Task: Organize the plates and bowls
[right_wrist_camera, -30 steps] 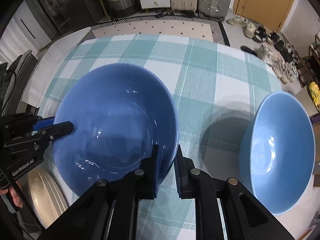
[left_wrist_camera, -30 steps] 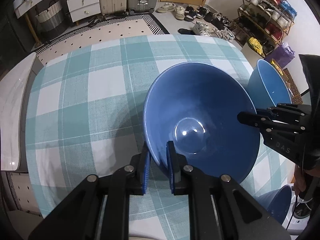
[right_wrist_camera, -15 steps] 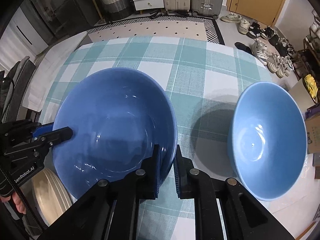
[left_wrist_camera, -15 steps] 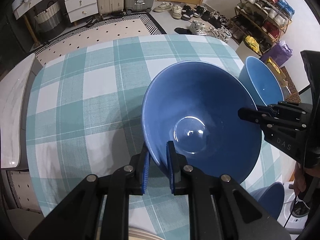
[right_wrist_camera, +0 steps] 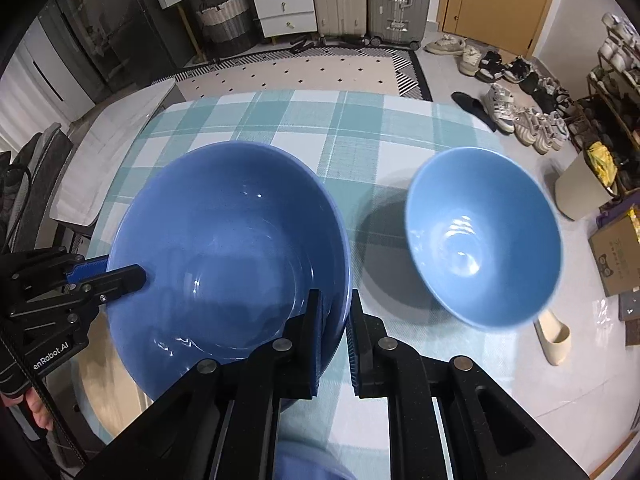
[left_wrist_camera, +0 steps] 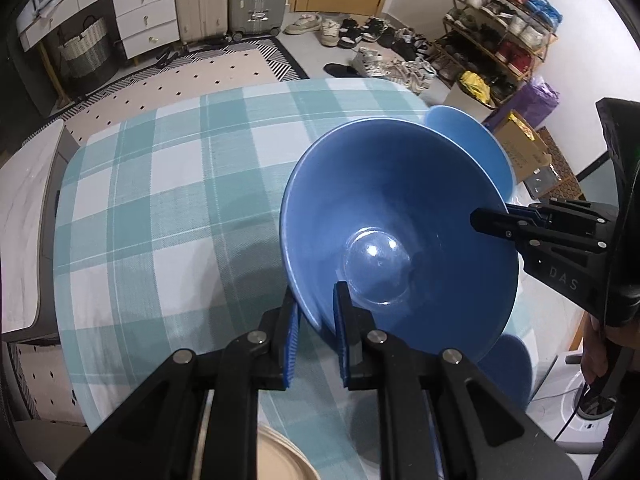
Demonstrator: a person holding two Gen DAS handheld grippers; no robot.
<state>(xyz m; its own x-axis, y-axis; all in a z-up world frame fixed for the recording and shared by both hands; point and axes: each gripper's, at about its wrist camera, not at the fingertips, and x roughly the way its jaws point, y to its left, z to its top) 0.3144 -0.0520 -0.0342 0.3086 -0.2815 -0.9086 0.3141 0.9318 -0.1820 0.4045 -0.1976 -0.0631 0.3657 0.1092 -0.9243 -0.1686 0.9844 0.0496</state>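
the dark blue bowl (right_wrist_camera: 224, 248) hangs above the checked tablecloth (right_wrist_camera: 360, 136), gripped at its rim by both tools: the right gripper (right_wrist_camera: 334, 320) clamps its 5 o'clock edge, the left gripper (left_wrist_camera: 314, 320) its opposite side. a light blue bowl (right_wrist_camera: 480, 236) sits at 3 o'clock, apart.

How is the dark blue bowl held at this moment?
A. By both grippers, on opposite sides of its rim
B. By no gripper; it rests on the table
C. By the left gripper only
A: the left gripper and the right gripper each pinch the dark blue bowl rim, on opposite sides.
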